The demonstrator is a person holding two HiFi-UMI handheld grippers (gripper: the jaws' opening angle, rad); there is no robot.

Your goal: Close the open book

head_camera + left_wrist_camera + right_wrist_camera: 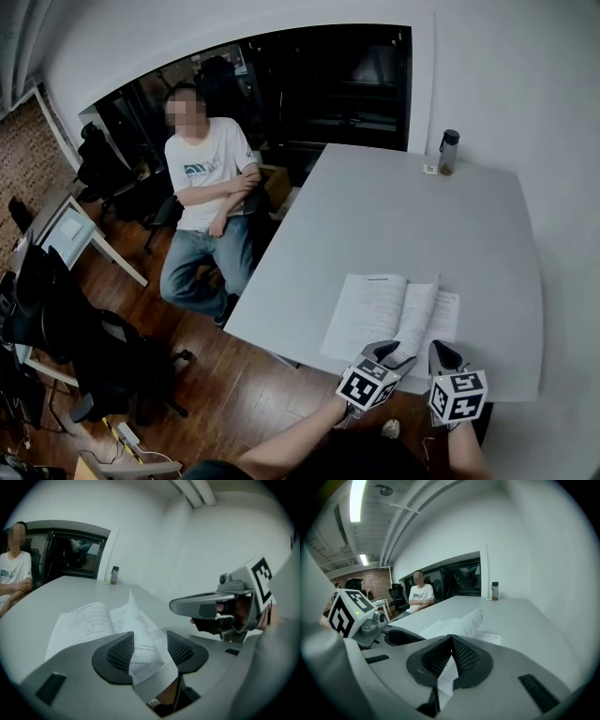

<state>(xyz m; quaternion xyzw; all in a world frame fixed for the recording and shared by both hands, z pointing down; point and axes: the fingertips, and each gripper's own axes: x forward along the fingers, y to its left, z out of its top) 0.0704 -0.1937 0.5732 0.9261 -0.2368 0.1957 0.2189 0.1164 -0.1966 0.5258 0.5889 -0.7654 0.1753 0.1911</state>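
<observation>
Right claw [450,638] pinching lifted page [464,623] of open book [366,314]; left claw [149,649] spread, page standing between its jaws. Book flat on desk [422,216] at 6 o'clock edge, 12 o'clock of both claws.

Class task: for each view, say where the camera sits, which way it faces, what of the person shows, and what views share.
Head view: on the head, facing steeply down at book and table; forearms show.
Left gripper view: on left gripper, along its open jaws, page between.
Right gripper view: on right gripper, jaws shut on page.
Shared: both gripper views show the other gripper, bottle and seated person.
</observation>
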